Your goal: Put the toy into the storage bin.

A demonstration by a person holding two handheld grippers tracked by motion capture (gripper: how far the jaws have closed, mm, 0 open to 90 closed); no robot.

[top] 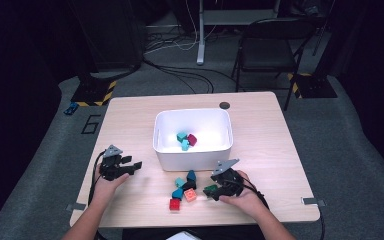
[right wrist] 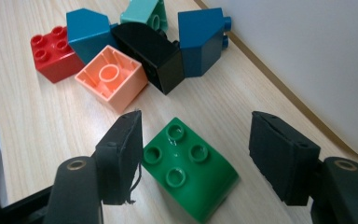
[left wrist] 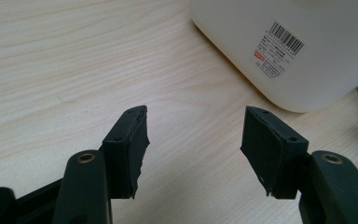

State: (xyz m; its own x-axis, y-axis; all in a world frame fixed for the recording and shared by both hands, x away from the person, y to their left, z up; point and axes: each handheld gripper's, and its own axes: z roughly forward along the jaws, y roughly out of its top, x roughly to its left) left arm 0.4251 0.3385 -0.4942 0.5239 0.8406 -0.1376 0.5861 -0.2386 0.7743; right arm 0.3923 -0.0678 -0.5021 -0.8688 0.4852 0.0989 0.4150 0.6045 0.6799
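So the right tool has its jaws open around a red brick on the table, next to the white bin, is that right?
Not quite: the brick between the open jaws of the right tool is green, not red. The right gripper view shows it lying on the table beside the white bin; the red brick sits farther off.

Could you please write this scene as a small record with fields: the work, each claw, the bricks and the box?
work: sorting toy bricks from the table into the white box
right claw: open, jaws either side of the green brick, which lies on the table; one pad looks close to it
left claw: open, nothing between the jaws, beside the box
loose bricks: red brick, peach brick, black brick, blue and teal ones in a heap
in box: a few bricks, teal and dark red
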